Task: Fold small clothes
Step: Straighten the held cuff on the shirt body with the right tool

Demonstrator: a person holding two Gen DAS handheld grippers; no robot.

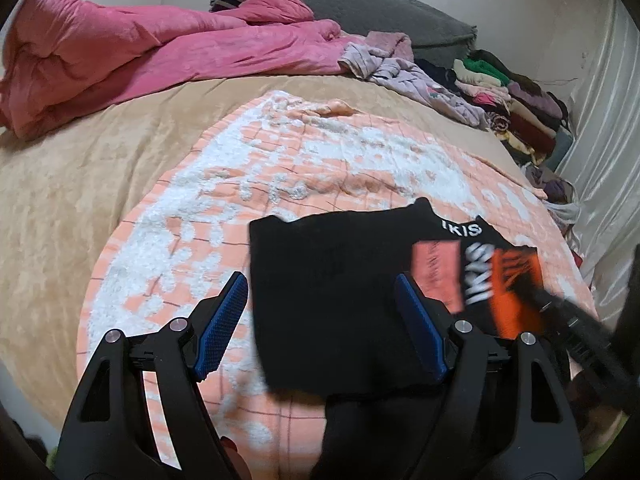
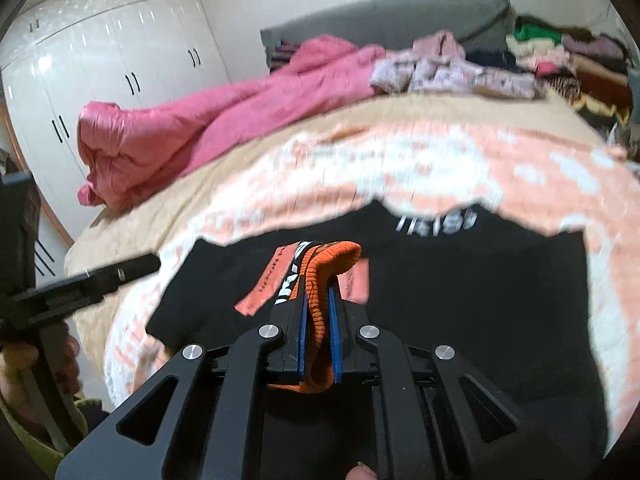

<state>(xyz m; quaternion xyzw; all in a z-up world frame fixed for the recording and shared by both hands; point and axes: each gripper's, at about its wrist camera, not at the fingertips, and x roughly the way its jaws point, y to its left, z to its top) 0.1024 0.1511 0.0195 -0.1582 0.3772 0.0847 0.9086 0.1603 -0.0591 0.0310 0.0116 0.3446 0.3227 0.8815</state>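
Garment: we are viewing a small black knit garment with white lettering, pink patches and an orange ribbed cuff [image 2: 460,300], lying mostly flat on a peach-and-white patterned fleece blanket [image 1: 320,160].
Right gripper [image 2: 318,320]: we are seeing its blue pads pressed together on the orange ribbed cuff [image 2: 332,256], pinching a fold of it that is arching above the black fabric.
Left gripper [image 1: 320,304]: we are finding its jaws spread wide, hovering over the near left part of the garment, with nothing pinched between the blue ridged pads [image 1: 222,320].
Bed: we are noting a tan plush cover [image 1: 80,168] under the blanket, a crumpled pink quilt [image 1: 140,52] at the far side, and a heap of mixed clothes [image 1: 512,100] at the far right.
Background: we are seeing glossy white wardrobe doors [image 2: 100,60] beyond the bed.
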